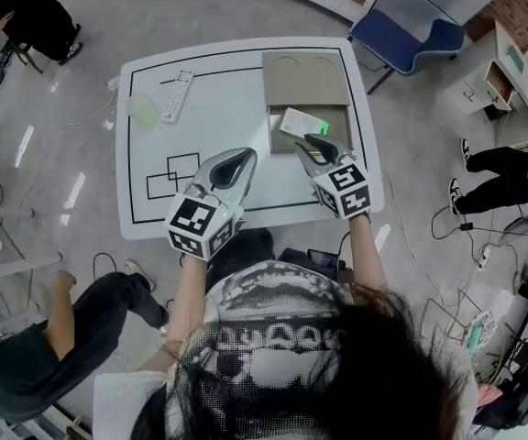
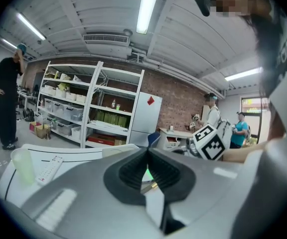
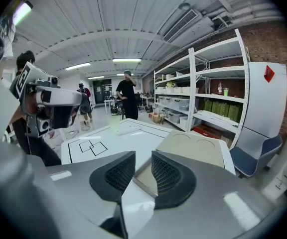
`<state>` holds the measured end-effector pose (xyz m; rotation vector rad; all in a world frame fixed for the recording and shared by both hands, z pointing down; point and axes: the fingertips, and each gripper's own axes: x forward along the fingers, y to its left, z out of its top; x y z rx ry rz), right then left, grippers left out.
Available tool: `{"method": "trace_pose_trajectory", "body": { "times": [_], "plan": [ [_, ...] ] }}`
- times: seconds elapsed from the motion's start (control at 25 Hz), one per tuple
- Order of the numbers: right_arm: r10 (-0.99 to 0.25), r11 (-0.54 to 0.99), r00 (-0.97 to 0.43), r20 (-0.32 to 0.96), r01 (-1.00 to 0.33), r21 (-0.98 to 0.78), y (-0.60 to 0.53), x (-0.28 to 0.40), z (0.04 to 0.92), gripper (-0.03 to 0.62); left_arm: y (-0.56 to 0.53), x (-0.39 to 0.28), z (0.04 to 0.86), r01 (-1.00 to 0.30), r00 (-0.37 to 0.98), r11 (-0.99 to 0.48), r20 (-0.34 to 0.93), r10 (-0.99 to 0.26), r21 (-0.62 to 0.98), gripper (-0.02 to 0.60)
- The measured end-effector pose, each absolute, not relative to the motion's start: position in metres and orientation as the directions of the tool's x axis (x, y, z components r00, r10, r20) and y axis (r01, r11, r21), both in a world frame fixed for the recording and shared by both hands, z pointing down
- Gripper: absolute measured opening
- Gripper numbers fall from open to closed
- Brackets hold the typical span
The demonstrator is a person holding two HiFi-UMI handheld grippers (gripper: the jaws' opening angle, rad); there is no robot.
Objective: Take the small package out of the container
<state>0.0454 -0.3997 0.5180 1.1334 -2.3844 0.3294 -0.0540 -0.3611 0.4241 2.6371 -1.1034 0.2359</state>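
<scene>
The right gripper has its jaws a little apart with nothing between the pads; beyond them shows only the near edge of the cardboard box. The left gripper has its jaws closed together and holds nothing. The box sits at the far right of the white table, its lid folded back flat on the far side. Inside lies the small white-and-green package, untouched, with the right gripper's tips just near of it at the box's near rim. That gripper tilts downward toward the box, while the left one points more level over bare table to the left of the box. Both forearms reach out from the person at the near edge. A remote and a pale cup lie at the far left.
</scene>
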Motion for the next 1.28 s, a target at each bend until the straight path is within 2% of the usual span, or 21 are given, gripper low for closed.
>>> {"method": "trace_pose_trajectory", "body": {
  "times": [0.44,0.84,1.08,1.28],
  "plan": [
    [-0.516,0.721,-0.503,0.693,-0.693,0.034,-0.465,0.051,0.594,0.206,-0.391,-0.074,0.438,-0.713,0.699,-0.671,0.28,-0.658,0.203,0.0],
    [-0.339,0.812,-0.456,0.823,-0.583,0.012,-0.49,0.048,0.645,0.344,-0.411,-0.085,0.448,-0.719,0.694,-0.657,0.3,-0.655,0.226,0.0],
    [-0.296,0.847,-0.38,0.876,-0.529,0.056,-0.496,0.052,0.674,0.36,-0.417,-0.09,0.455,-0.72,0.693,-0.653,0.305,-0.654,0.235,0.0],
    [-0.266,0.846,-0.405,0.875,-0.533,0.01,-0.496,0.053,0.677,0.367,-0.418,-0.095,0.457,-0.723,0.689,-0.649,0.31,-0.655,0.236,0.0]
  ]
}}
